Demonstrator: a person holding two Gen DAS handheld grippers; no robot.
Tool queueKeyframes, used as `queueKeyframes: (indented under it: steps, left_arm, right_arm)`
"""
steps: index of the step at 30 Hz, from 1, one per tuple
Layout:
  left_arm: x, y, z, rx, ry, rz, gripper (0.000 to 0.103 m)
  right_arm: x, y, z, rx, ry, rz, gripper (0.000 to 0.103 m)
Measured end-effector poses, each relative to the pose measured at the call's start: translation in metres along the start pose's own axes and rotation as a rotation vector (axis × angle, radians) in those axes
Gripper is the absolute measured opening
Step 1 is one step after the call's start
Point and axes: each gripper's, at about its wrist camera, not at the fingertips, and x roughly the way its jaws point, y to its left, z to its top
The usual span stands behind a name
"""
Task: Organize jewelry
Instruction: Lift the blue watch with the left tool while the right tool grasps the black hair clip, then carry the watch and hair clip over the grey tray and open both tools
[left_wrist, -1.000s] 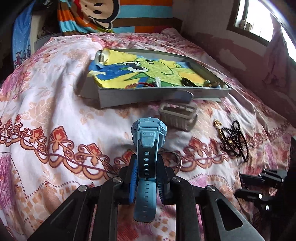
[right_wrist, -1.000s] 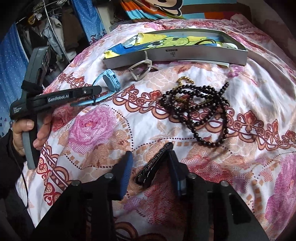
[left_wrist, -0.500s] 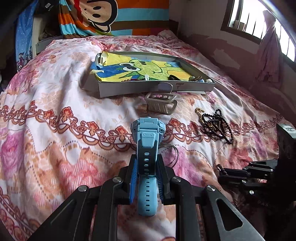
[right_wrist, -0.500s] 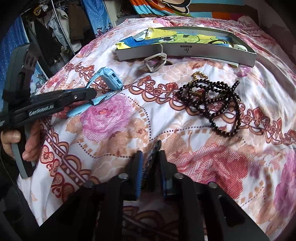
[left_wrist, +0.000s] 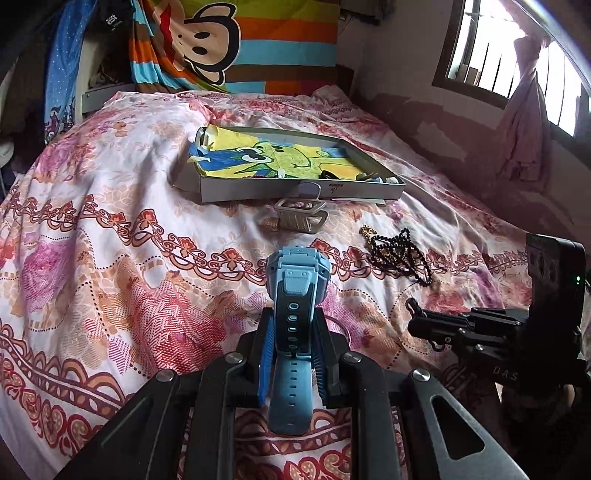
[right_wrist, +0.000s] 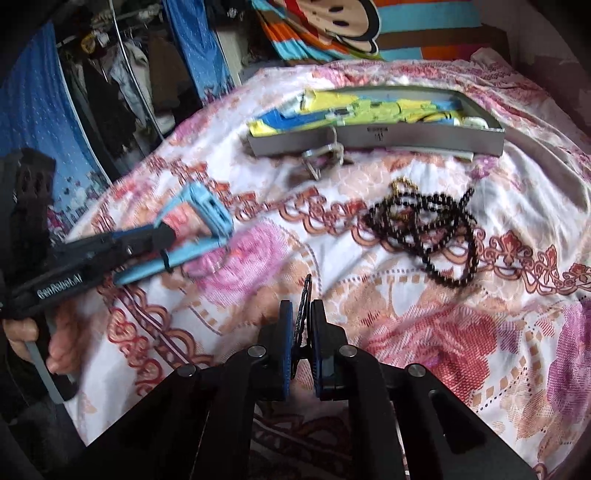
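2 light pieces are held clenched: the floppy blue watch (left_wrist: 293, 295) by its strap in the left claw (left_wrist: 291, 350), and a thin black clip (right_wrist: 303, 314), edge-on, in the right claw (right_wrist: 300, 321).

You've got a floral bedspread (left_wrist: 110, 229) in pink, red and orange covering the whole bed, wrinkled in places. At the head end, a striped cartoon-monkey blanket (left_wrist: 236, 40) hangs behind the bed; orange, brown, teal and green bands. Left of it, a blue dotted curtain (left_wrist: 64, 62). From the right wrist view you can see dark clothes on a rack (right_wrist: 122, 85) beyond that curtain, detail too dim to sort. On your right, a barred window (left_wrist: 495, 48) lets in bright daylight, with a pink cloth (left_wrist: 524, 122) tied up and hanging at its edge. Below the window, a bare wall (left_wrist: 424, 122) with patchy, worn paint runs along the bed.
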Motion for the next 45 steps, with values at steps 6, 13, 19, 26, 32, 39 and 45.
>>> queueKeyframes:
  steps: [6, 13, 19, 26, 32, 39, 45]
  left_arm:
    - [-0.009, -0.002, 0.016, -0.003, -0.025, -0.009, 0.018]
    - [-0.006, -0.006, 0.041, -0.011, -0.04, 0.002, 0.018]
    - [0.009, -0.006, 0.078, -0.032, -0.057, 0.027, 0.018]
    - [0.034, -0.005, 0.134, -0.027, -0.138, 0.121, 0.018]
    - [0.084, 0.006, 0.164, -0.085, -0.168, 0.136, 0.018]
    - [0.15, 0.006, 0.177, -0.094, -0.137, 0.154, 0.018]
    - [0.169, 0.01, 0.172, -0.145, -0.095, 0.136, 0.018]
  right_arm:
    - [-0.004, -0.007, 0.018, 0.012, -0.09, 0.022, 0.009]
    - [-0.006, -0.018, 0.039, 0.03, -0.19, 0.03, 0.009]
    - [0.003, -0.025, 0.073, 0.019, -0.263, 0.056, 0.009]
    - [0.026, -0.052, 0.13, 0.014, -0.319, 0.023, 0.009]
    - [0.05, -0.084, 0.173, 0.04, -0.372, -0.025, 0.009]
    - [0.088, -0.124, 0.184, 0.096, -0.335, -0.107, 0.009]
    - [0.105, -0.132, 0.181, 0.115, -0.294, -0.109, 0.009]
